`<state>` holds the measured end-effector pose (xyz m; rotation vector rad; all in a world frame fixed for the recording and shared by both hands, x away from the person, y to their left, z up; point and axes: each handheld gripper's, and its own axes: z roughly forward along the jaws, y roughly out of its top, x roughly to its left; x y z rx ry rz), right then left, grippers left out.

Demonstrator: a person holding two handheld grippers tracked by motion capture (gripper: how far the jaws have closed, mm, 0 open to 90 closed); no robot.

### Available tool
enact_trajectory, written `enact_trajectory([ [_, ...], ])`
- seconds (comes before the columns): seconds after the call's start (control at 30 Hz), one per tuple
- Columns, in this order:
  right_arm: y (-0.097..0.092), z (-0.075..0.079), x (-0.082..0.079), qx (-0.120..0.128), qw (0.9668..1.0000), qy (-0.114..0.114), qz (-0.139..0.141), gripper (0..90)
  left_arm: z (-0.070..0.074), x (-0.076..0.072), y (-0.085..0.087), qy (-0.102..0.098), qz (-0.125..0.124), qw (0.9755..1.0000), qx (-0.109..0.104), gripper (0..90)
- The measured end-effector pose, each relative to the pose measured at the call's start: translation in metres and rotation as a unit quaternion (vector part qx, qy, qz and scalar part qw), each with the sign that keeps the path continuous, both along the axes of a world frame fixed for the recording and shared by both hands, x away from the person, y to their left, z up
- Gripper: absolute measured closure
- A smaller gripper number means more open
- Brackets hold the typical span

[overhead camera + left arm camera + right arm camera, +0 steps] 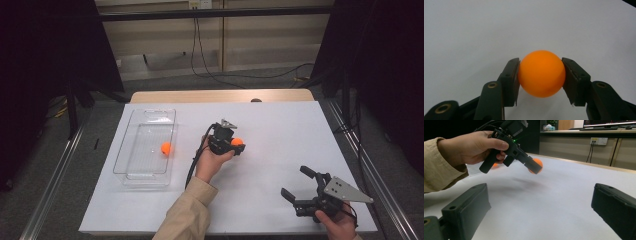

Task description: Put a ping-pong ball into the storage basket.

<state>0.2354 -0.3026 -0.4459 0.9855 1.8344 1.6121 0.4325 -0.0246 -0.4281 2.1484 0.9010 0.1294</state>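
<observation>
Clearly, the left tongs (540, 75) clench an orange ball (541, 73) above the white surface (280, 125). Meanwhile the right tongs (295, 182) stand released, well apart from it.

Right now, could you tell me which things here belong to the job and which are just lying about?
In the job:
- orange ball, clamped in the left gripper
- second orange ball
- clear tray holding it

Lying about:
- right gripper, open, idle
- wall cables

left gripper (534, 166) | grips orange ball (537, 163) | above white table (554, 202)
</observation>
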Motion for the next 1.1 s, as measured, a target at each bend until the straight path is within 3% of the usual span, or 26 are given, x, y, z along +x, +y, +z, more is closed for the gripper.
enact_trajectory([
  [1.1,0.001,0.000,0.000,0.000,1.0000,0.000,0.000,1.2,0.008,-0.002,0.011,0.006,0.007,1.0000,-0.001,51.0],
])
